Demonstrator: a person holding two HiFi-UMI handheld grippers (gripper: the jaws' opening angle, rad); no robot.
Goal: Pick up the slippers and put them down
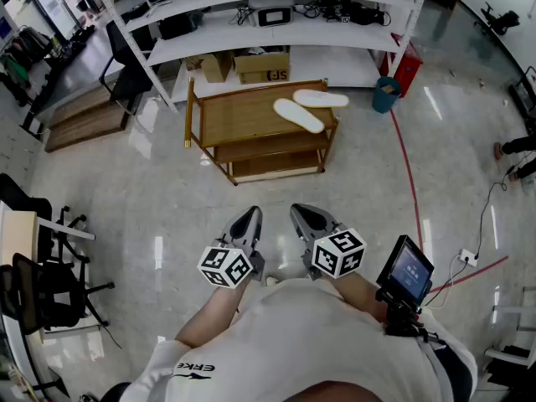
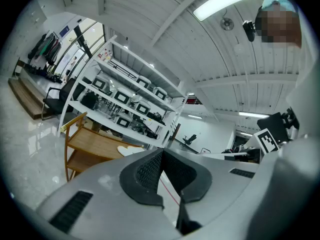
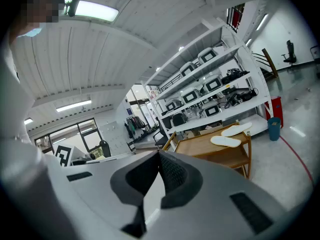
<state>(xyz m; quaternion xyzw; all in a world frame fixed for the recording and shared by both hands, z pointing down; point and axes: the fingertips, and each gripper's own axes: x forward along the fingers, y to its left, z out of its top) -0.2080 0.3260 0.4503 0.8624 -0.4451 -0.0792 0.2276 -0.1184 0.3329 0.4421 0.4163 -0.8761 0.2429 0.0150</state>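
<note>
White shirt [image 1: 318, 342] of the person fills the bottom of the head view, forearms out in front. Just ahead sit the left gripper [image 1: 250, 213] and right gripper [image 1: 301, 211], side by side and aimed at the wooden rack [image 1: 243, 117]. Both claws are pinched fully together with nothing in them: each gripper view shows its pads meeting tip to tip, no object between.

The task's slippers are a white pair on the rack's top shelf, toward its right end. The near slipper [image 1: 298, 115] lies angled and the far slipper [image 1: 321, 99] runs along the back edge. Can't tell whether the two touch. Both are well apart from the grippers, with bare floor [image 1: 167, 199] between. The right gripper view shows both slippers. The left gripper view catches only a sliver of white on the shelf.

Judged step: approach, nothing picked up yet.

To do it well:
- Walk up to the rack's front and spread the jaws before reaching in.
- Probably take one slipper per gripper, left on the near slipper and right on the far one.
- They look thin and floppy, so come in low and pinch across an edge rather than pressing from above.
- Likely risks are nudging a slipper off the back edge or clipping the rack's corner posts.
</note>
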